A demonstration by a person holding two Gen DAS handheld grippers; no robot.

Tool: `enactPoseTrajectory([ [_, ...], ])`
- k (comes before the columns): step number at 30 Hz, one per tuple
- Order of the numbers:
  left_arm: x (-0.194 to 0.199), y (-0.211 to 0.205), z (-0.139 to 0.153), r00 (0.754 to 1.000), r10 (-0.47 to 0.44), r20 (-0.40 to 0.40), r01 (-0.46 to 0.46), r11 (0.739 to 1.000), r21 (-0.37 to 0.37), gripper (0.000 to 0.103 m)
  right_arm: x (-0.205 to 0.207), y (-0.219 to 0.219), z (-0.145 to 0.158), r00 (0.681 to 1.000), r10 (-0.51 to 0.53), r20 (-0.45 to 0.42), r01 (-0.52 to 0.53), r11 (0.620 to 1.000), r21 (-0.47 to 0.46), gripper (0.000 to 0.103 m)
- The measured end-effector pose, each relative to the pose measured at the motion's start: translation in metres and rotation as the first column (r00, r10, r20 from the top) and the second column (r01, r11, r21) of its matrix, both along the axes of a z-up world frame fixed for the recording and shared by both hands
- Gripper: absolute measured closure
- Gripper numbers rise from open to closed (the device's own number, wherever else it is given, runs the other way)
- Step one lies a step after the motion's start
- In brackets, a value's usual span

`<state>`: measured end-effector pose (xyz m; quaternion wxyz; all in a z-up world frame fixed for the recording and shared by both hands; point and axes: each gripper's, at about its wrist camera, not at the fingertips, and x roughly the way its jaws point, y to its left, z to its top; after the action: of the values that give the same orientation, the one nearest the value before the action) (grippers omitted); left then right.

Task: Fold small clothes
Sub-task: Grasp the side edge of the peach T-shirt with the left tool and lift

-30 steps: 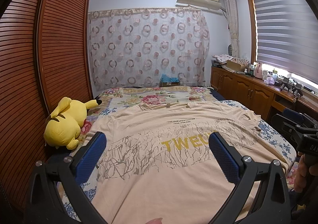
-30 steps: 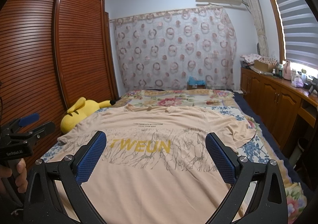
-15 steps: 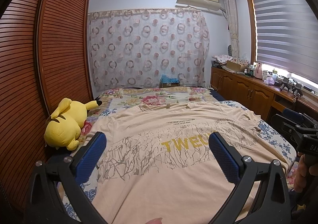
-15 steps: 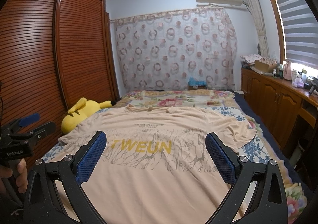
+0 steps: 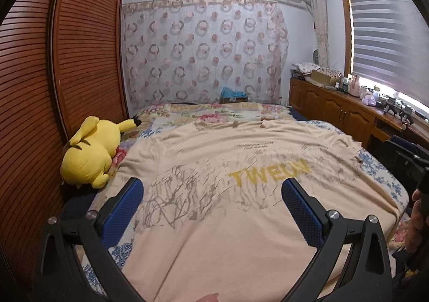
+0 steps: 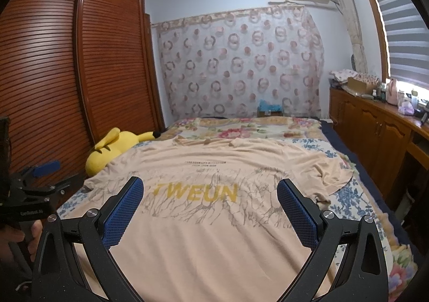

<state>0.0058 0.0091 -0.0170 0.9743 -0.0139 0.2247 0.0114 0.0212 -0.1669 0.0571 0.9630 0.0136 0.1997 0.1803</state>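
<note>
A beige T-shirt [image 5: 214, 221] with yellow "TWEUN" lettering and grey branch print lies spread flat on the bed, neckline at the far end; it also shows in the right wrist view [image 6: 203, 221]. Its right sleeve [image 6: 329, 178] is rumpled. My left gripper [image 5: 211, 189] is open and empty above the shirt's lower left part. My right gripper [image 6: 210, 189] is open and empty above the shirt's lower middle. The left gripper also shows at the left edge of the right wrist view [image 6: 34, 181].
A yellow plush toy [image 5: 91, 151] lies at the bed's left edge beside the wooden louvred wardrobe [image 5: 53, 87]. A floral bedspread [image 6: 246, 127] covers the bed. A wooden cabinet [image 6: 375, 141] with small items runs along the right wall under the window.
Both views have shifted only slightly; the left gripper has tipped down a little toward the shirt. The shirt has not moved.
</note>
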Motion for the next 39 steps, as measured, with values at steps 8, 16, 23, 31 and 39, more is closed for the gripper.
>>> enactPoseTrajectory([
  [8,0.008,0.032,-0.020,0.998,0.040,-0.039,-0.041,0.999,-0.013,0.000,0.009,0.015,-0.012,0.999,0.042,0.000,-0.042,0.999,-0.031,0.001],
  [16,0.021,0.076,-0.038,0.991,0.093,-0.095,-0.095,0.995,-0.020,0.000,0.031,0.042,-0.029,0.991,0.132,-0.029,-0.134,0.988,-0.077,0.002],
  [23,0.046,0.119,-0.052,0.980,0.122,-0.156,-0.125,0.992,-0.007,0.000,0.061,0.070,-0.055,0.959,0.239,-0.151,-0.253,0.964,-0.084,0.006],
  [31,0.077,0.173,-0.066,0.960,0.136,-0.246,-0.160,0.984,-0.081,0.000,0.070,0.098,-0.069,0.934,0.292,-0.208,-0.324,0.935,-0.142,0.006],
  [39,0.103,0.203,-0.100,0.911,0.072,-0.406,-0.161,0.969,-0.189,0.013,0.084,0.116,-0.077,0.922,0.302,-0.243,-0.351,0.916,-0.195,0.006],
])
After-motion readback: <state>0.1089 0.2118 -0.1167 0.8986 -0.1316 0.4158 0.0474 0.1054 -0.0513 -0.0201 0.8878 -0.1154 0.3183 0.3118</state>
